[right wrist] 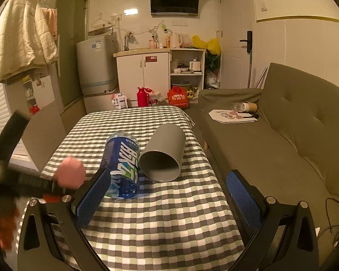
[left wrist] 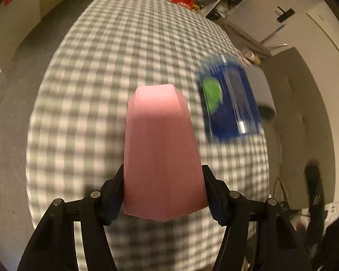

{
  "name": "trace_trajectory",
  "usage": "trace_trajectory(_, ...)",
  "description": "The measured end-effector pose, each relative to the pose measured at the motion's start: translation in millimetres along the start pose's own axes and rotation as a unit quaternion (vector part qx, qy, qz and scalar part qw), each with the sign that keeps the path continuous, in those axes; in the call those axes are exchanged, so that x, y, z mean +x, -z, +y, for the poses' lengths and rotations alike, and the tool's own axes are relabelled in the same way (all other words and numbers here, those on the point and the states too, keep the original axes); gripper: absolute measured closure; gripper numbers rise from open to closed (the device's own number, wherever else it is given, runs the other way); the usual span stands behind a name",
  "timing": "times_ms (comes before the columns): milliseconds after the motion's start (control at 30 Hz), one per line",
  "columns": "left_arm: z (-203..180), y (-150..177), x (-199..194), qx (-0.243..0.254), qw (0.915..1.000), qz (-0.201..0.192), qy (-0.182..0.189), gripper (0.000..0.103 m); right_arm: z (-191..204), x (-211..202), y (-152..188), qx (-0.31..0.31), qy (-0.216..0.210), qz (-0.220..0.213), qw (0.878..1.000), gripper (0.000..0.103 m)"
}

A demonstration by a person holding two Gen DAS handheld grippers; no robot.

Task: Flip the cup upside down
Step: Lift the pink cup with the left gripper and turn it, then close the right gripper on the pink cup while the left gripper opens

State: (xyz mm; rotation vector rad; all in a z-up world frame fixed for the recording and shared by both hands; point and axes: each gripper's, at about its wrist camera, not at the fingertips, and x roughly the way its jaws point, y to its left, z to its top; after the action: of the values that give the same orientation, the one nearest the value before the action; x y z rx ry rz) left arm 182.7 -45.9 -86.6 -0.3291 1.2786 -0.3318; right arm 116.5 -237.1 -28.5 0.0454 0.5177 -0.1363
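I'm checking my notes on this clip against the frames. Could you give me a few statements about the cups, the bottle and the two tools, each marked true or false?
1. The left tool is shut on the pink cup. True.
2. The right tool grips the grey cup. False: its fingers stand apart with nothing between them, and the grey cup lies farther off on the table.
3. The grey cup lies on its side, its open mouth toward the right wrist camera. True.
4. The blue bottle stands upright. False: it lies on its side next to the grey cup.
5. The table wears a plain white cloth. False: the checked cloth is grey and white.
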Motion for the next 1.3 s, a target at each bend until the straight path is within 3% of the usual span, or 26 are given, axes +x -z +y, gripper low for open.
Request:
trace_trajectory(200, -21.3, 53.9, -8.2, 0.005, 1.0, 0.002, 0.003, 0.039, -6.2, -25.4, -2.9, 0.001, -0.003, -0.001, 1.0, 0.0)
trace_trajectory(333, -34.4, 59.8, -11.6, 0.036, 0.999, -0.015, -0.023, 0.037, -10.5, -34.9, -0.6, 0.004, -0.005, 0.017, 1.0, 0.0)
trace_trajectory(433, -36.6, 62.0, -20.4, 0.05, 0.9974, -0.036, -0.039, 0.021, -12.4, -39.6, -1.9, 0.006, -0.012, 0.039, 0.999, 0.0)
trace_trajectory(667, -24.7, 80.4, -59.3, 0.088, 0.9896, -0.091, -0.068, 0.018, -7.5, -56.3, -9.8, 0.001, -0.024, 0.073, 0.997, 0.0)
trace_trajectory(933, 7.1, 98.9, -99.7, 0.108, 0.957, -0.235, -0.132, 0.015, 33.1, -47.7, -17.6, -0.025, -0.066, 0.167, 0.983, 0.0)
trace_trajectory(1200, 22.1, 111.1, -104.1, 0.104, 0.9269, -0.316, -0.174, 0.01, 89.6, -2.3, -17.4, -0.085, -0.084, 0.265, 0.957, 0.0)
trace_trajectory(1300, 29.7, 110.8, -105.3, 0.082, 0.9237, -0.323, -0.189, 0.01, 104.0, 15.3, -12.4, -0.09, -0.089, 0.295, 0.947, 0.0)
